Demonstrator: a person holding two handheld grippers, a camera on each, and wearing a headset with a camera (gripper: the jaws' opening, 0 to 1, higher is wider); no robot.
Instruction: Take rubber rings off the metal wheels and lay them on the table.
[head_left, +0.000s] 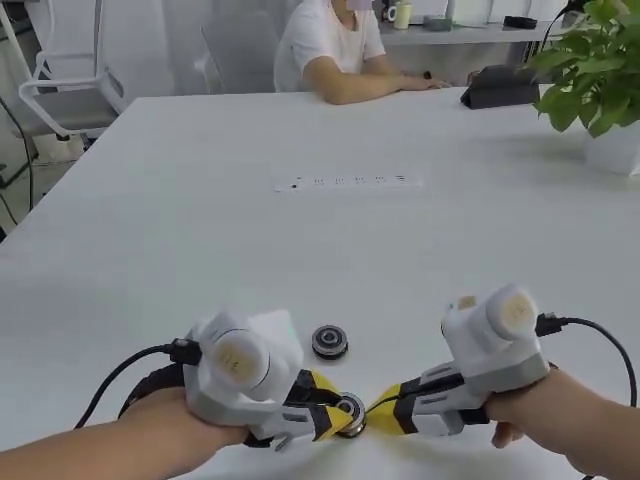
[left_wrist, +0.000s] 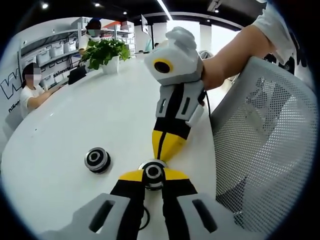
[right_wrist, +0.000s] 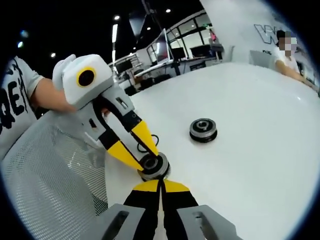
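In the head view the left gripper (head_left: 348, 412) has its yellow jaws clamped over the near wheel (head_left: 352, 406) and covers most of it. I cannot tell whether a rubber ring sits on it, nor whether the pressed-together tips of my right gripper (head_left: 372, 408) nip anything at its rim. My forearms are cut off by the near edge, and at the far side the seated person (head_left: 335, 50) is cut off at the top, the plant (head_left: 590, 60) at the right, and the power strip (head_left: 347, 182) markings are too small to read.
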